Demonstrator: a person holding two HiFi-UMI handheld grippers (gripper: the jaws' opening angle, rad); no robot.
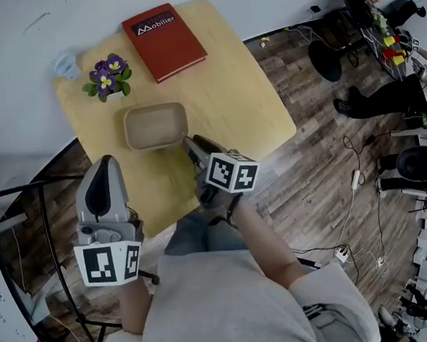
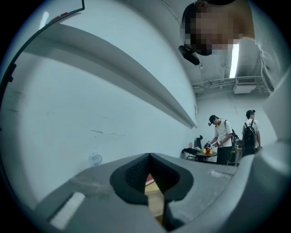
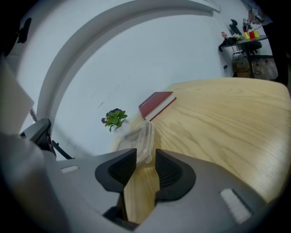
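Note:
A clear plastic container (image 1: 130, 129) lies on the round wooden table (image 1: 244, 102). My right gripper (image 1: 188, 141) reaches to its near right corner. In the right gripper view the container's corner (image 3: 138, 136) sits between the narrowly spaced jaws, and my right gripper (image 3: 146, 157) is shut on it. My left gripper (image 1: 105, 161) hovers at the table's front left edge, pointing toward the wall, with nothing held. In the left gripper view my left gripper (image 2: 148, 157) is shut, with only a sliver of table showing through.
A red book (image 1: 163, 41) (image 3: 157, 103) and a small potted purple flower (image 1: 108, 77) (image 3: 113, 118) stand at the table's far side. A small pale blue item (image 1: 66, 66) sits at the far left edge. A black metal rack (image 1: 22, 224) is left; cables and seated people (image 1: 387, 95) are right.

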